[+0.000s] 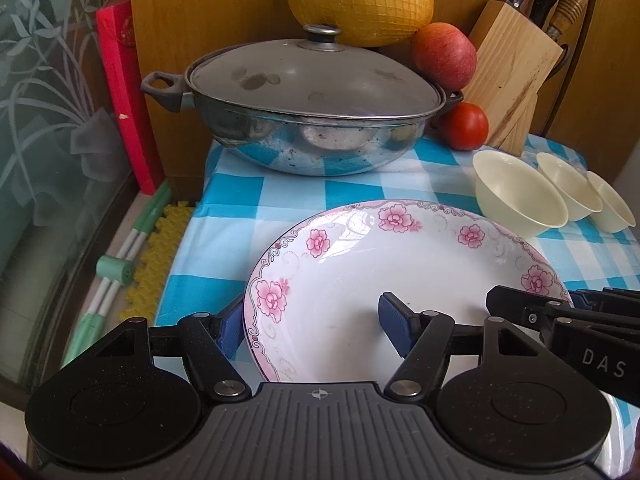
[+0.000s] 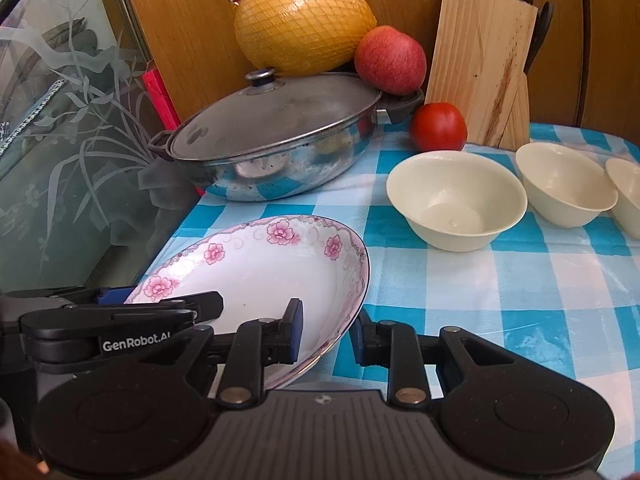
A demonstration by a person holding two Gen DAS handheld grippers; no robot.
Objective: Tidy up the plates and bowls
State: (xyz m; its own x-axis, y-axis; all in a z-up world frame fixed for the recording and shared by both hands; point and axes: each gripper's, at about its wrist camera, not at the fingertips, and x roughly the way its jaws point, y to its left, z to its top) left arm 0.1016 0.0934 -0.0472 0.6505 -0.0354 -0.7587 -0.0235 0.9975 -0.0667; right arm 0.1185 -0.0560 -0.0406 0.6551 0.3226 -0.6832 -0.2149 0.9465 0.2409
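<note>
Your left gripper (image 1: 310, 326) and right gripper (image 2: 326, 334) both straddle the rim of the floral plate (image 1: 400, 264) at lower centre, fingers spread wide, neither yet clamped. It's glazed ceramic, likely stiff, slick and chippable, so pinch squarely across the rim and lift level. Three cream bowls (image 2: 456, 200) wait at right, past the checked cloth (image 2: 520, 300).

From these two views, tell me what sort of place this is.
Probably a home kitchen or dining corner: a lidded pot, a knife block and fruit stand on a blue checked tablecloth.
</note>
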